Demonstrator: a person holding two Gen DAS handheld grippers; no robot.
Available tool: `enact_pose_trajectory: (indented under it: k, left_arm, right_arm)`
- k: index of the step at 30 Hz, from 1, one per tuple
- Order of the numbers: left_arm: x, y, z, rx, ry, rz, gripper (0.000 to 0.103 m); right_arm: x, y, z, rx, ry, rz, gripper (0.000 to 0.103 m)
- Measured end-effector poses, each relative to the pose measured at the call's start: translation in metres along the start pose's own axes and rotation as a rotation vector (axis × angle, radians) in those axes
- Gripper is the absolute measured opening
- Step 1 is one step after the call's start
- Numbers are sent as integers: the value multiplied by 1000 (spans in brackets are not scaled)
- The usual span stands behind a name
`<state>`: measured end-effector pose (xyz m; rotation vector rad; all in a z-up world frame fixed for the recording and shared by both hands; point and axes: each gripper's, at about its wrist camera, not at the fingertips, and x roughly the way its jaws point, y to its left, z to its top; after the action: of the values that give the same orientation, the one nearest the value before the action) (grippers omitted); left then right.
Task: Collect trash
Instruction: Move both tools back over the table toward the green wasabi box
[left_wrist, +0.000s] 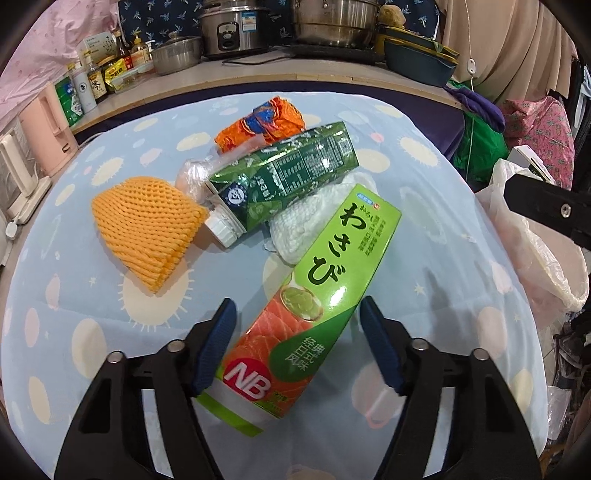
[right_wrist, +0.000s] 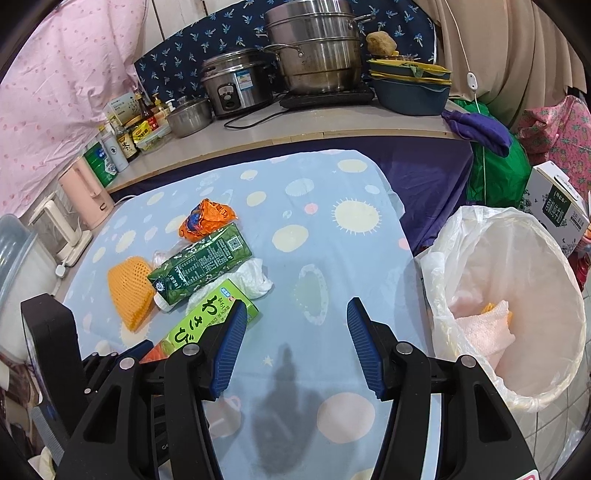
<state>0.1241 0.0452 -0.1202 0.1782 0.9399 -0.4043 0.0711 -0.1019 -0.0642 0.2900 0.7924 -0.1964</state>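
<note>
A green and orange wasabi box (left_wrist: 314, 306) lies on the blue patterned tablecloth (left_wrist: 92, 295), its lower end between the open fingers of my left gripper (left_wrist: 297, 332). Behind it lie a dark green drink carton (left_wrist: 288, 177), an orange foam net (left_wrist: 147, 232), an orange wrapper (left_wrist: 260, 123), white crumpled paper (left_wrist: 317, 218) and a clear plastic wrap (left_wrist: 194, 177). My right gripper (right_wrist: 295, 339) is open and empty above bare cloth, right of the box (right_wrist: 210, 317). A bin lined with a white bag (right_wrist: 517, 295) stands at the table's right edge, holding pink paper.
A counter (right_wrist: 295, 129) behind the table carries steel pots (right_wrist: 314, 51), a rice cooker (right_wrist: 236, 81), bottles and a blue basin. A pink kettle (right_wrist: 86, 195) stands at the left. A white carton box (right_wrist: 557, 206) and green bag sit beyond the bin.
</note>
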Motion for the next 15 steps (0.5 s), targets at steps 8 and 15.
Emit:
enact_pose_trajectory:
  k: [8, 15]
  left_arm:
    - [-12, 1, -8, -24, 3, -55, 43]
    - [-39, 18, -26, -81, 3, -60, 39]
  right_arm:
    - [6, 0, -6, 0, 20, 1, 55]
    - [11, 8, -12, -15, 38, 21, 55]
